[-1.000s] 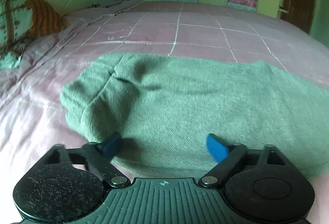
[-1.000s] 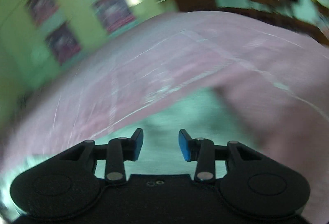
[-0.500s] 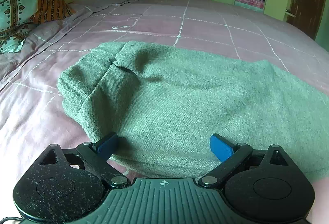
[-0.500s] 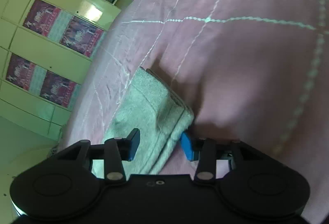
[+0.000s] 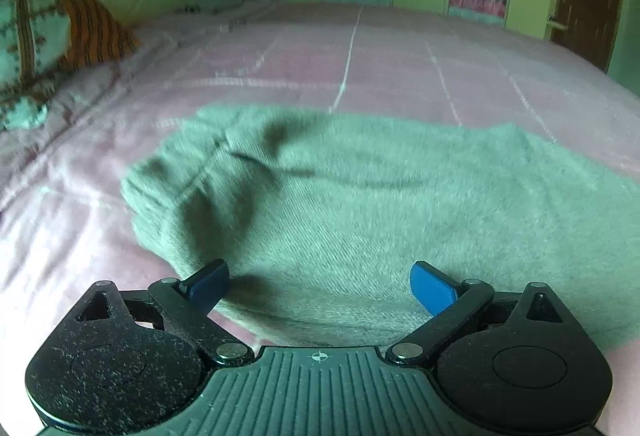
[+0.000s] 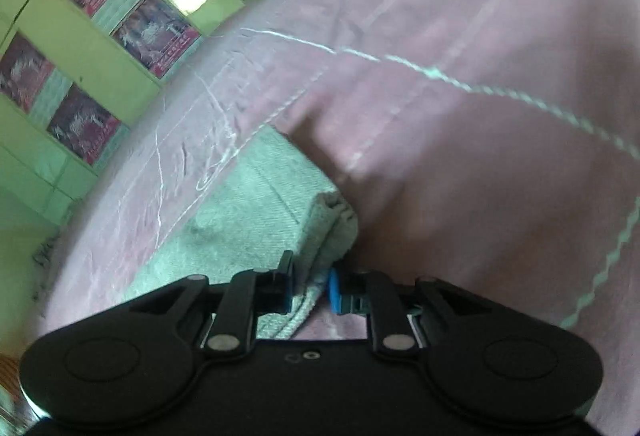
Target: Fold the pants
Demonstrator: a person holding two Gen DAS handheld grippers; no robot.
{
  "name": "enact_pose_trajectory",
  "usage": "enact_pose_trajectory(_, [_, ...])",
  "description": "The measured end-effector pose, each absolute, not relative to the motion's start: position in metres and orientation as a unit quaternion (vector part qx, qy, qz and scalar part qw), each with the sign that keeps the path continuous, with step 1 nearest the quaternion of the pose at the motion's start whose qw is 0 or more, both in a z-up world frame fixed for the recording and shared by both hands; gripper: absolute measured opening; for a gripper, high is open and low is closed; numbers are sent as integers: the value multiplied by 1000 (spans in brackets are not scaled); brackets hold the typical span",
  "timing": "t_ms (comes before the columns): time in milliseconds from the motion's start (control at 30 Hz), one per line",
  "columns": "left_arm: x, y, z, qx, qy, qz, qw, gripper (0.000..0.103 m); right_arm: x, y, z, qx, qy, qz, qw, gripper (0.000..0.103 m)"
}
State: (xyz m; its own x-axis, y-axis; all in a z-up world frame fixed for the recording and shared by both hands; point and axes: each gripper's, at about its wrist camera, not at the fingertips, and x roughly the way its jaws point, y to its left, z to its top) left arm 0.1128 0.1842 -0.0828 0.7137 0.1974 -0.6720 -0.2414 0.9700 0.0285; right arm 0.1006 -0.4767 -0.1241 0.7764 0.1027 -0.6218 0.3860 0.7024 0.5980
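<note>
- Right gripper point(image 6: 310, 290) is seen clenched on a stacked edge of the pants point(image 6: 256, 220) at the lower centre of its frame, probably so the layers can be lifted together.
- Left gripper point(image 5: 320, 286) is held released, its fingers spread over the near edge of the pants point(image 5: 360, 220), gripping nothing.
- Pants are spread across the middle of the pink bedsheet point(image 5: 360, 55).
- Pillows point(image 5: 60, 31) are left at the upper left, well apart.

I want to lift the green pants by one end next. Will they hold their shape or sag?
Probably sag: the pants lie soft and creased on the bed. The layers pinched in the right gripper bunch there, so the loose part likely droops. The woven surface looks grippy, unlikely to slip.
</note>
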Motion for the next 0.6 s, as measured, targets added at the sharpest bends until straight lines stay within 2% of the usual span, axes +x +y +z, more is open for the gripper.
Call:
enact_pose_trajectory(200, [91, 212, -75, -56, 347, 146, 925, 97, 109, -469, -120, 372, 332, -114, 859, 17])
enact_pose_trajectory(333, [80, 238, -79, -75, 365, 146, 916, 97, 126, -432, -87, 320, 301, -129, 889, 16])
enact_pose_trajectory(600, [56, 258, -87, -94, 366, 130, 917, 97, 170, -270, -15, 221, 238, -2, 946, 16])
